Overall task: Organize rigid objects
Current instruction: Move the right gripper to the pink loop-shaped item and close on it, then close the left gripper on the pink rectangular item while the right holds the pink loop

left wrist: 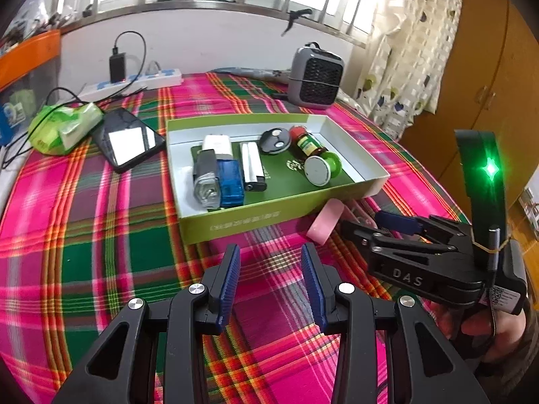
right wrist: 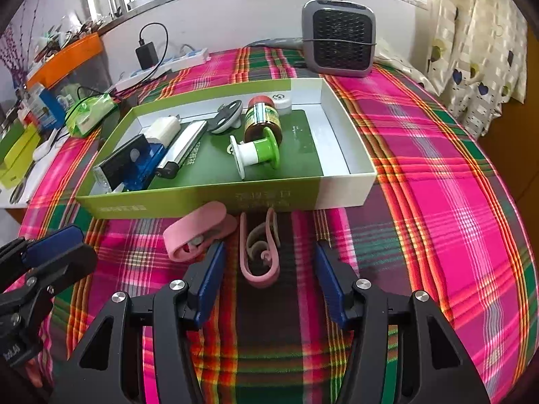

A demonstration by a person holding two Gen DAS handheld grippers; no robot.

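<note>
Pink clip (right wrist: 259, 256) btwn open right fingers (right wrist: 212, 276).

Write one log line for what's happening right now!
left gripper: open, empty | right gripper: open, over pink clip | box: holds items

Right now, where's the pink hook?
In the right wrist view the pink hook lies on the plaid cloth, just outside the box's near wall, between the open right gripper's fingers.
</note>
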